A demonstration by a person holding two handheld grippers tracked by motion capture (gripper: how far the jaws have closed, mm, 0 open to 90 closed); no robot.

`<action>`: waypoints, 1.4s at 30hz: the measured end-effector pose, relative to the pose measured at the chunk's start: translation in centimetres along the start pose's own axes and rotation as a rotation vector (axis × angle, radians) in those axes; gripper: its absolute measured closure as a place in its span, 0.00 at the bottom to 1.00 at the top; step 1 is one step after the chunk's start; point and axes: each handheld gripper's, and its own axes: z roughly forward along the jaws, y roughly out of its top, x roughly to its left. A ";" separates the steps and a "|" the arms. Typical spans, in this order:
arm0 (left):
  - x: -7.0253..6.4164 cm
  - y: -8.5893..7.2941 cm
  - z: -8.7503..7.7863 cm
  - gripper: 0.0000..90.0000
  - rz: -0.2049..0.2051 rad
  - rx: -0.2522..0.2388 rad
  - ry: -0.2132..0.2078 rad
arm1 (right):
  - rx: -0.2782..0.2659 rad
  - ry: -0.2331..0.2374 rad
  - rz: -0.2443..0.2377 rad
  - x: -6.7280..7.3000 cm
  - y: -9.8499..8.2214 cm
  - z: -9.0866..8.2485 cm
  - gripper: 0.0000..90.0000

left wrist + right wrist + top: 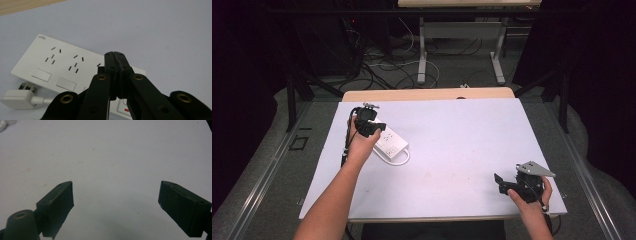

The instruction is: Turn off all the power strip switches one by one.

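Right, white power strip (388, 142) lies flat on pale table cover (452, 150), left of centre, 2 socket groups facing up. Its white plug (18, 98) rests on cover just beside strip's near edge, cord looped alongside. Left gripper (115, 53) hangs over strip, jaws pressed together, nothing between them. Right gripper (116, 195) sits near table's front right corner, well apart from strip, jaws spread wide over bare cover. Beyond table: tangled cables (382, 65) on floor, second desk (462, 30).
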 end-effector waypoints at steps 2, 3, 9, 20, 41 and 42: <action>0.3 0.1 0.0 1.00 -0.007 0.002 0.006 | 0.000 0.000 0.004 0.0 0.0 0.0 0.14; 0.4 0.1 0.0 1.00 -0.012 0.007 0.004 | 0.002 -0.003 0.004 0.0 0.0 0.0 0.14; 1.4 0.1 0.3 1.00 -0.034 0.007 0.004 | -0.008 -0.007 -0.010 -0.2 -0.1 0.2 0.14; 2.1 -0.3 1.4 1.00 -0.050 0.039 0.032 | -0.001 -0.004 0.001 -0.2 -0.2 0.2 0.14; 3.6 -2.3 3.6 1.00 -0.071 0.123 0.050 | 0.007 0.004 -0.008 -0.1 -0.2 0.3 0.14; 3.6 -2.3 3.6 1.00 -0.072 0.125 0.052 | 0.007 0.006 -0.006 -0.1 -0.2 0.3 0.14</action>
